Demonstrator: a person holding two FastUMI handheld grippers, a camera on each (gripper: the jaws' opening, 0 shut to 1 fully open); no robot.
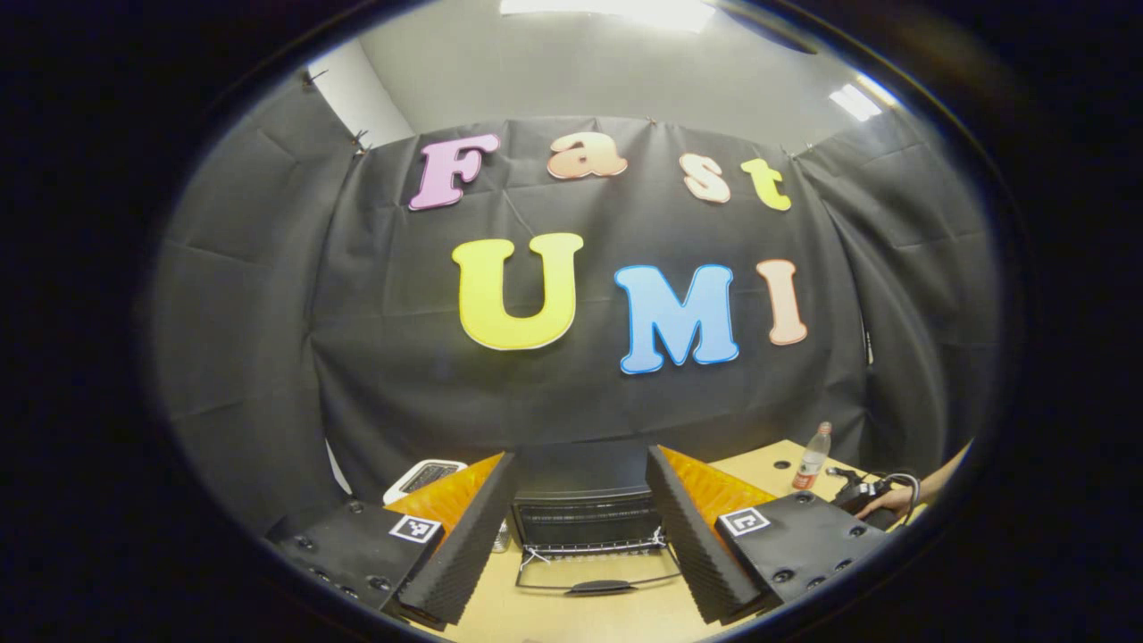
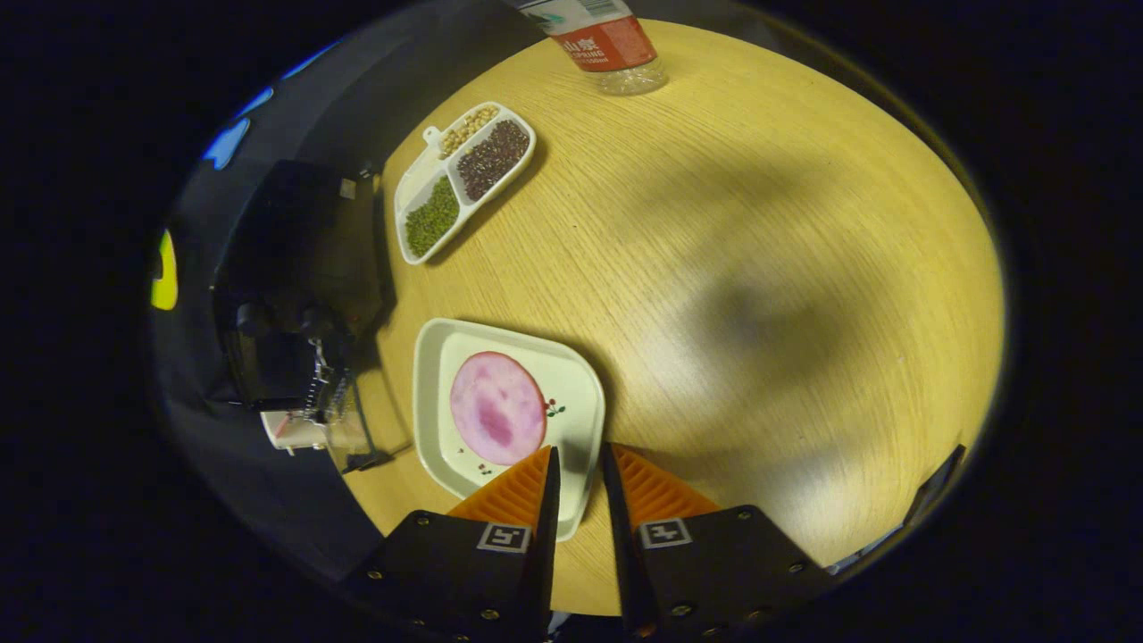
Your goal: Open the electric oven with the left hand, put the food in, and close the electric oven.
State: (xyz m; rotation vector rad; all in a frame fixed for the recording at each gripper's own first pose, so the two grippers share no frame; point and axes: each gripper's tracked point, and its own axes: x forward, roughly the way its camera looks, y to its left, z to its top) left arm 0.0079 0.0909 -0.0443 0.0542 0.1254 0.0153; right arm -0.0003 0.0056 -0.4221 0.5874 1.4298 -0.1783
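Observation:
The black electric oven (image 1: 585,509) stands at the back of the wooden table with its glass door (image 1: 600,572) folded down flat toward me. My left gripper (image 1: 580,460) is open wide, level with the oven's front and a short way back from it, with nothing between its fingers. In the right gripper view, a round pink slice of food (image 2: 497,407) lies on a white plate (image 2: 571,384) beside the oven (image 2: 286,295). My right gripper (image 2: 579,451) hovers over the plate's near rim, fingers close together with a narrow gap, one on each side of the rim, not pressing on it.
A white divided tray of beans and grains (image 2: 420,179) lies behind the plate. A plastic water bottle (image 2: 607,45) (image 1: 813,455) stands at the table's far side. A small white device (image 1: 424,478) sits left of the oven. A person's hand (image 1: 897,498) is at the table's right.

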